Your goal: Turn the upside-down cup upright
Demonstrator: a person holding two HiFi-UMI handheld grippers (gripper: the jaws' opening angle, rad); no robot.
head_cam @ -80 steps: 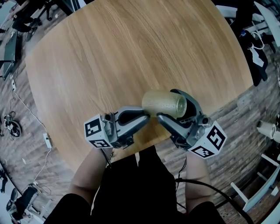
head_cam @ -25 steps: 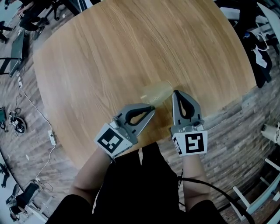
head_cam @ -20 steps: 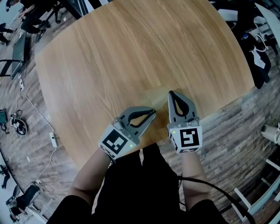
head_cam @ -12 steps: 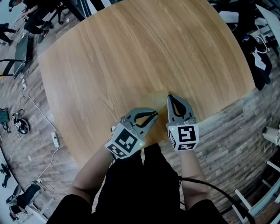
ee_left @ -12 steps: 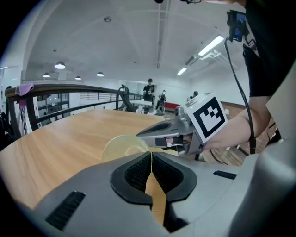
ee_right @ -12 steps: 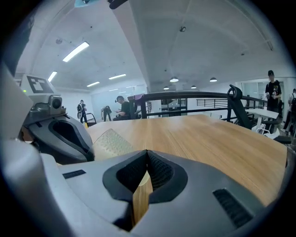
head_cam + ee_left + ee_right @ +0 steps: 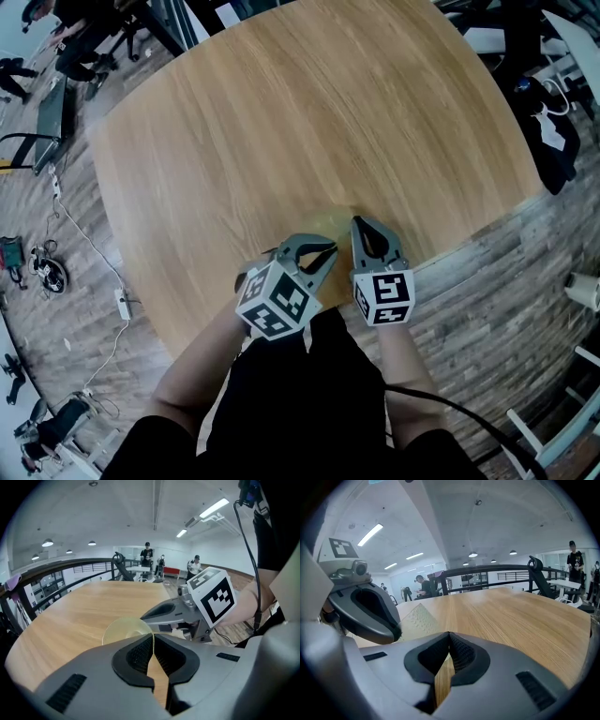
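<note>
The cup [image 7: 334, 225] is translucent yellowish plastic and sits low over the wooden table [image 7: 281, 122], near its front edge, between the two gripper tips. In the left gripper view its open mouth [image 7: 125, 629] faces up toward the camera. My left gripper [image 7: 153, 640] is shut on the near rim, with the thin wall pinched between the pads. In the head view the left gripper [image 7: 328, 251] lies just left of the right gripper [image 7: 355, 224]. The right gripper [image 7: 449, 638] is shut with nothing in it, and the cup's textured side [image 7: 418, 619] shows to its left.
The table's front edge [image 7: 441, 248] runs just under both hands, with wood-plank floor beyond. Cables and gear [image 7: 37, 267] lie on the floor at left, and chairs [image 7: 562, 412] stand at right. A railing [image 7: 497, 569] and people [image 7: 147, 555] stand far behind the table.
Both grippers have sunk and drawn back toward the table's front edge. The left gripper has rolled and its marker cube now faces up. The cup has come along with it.
</note>
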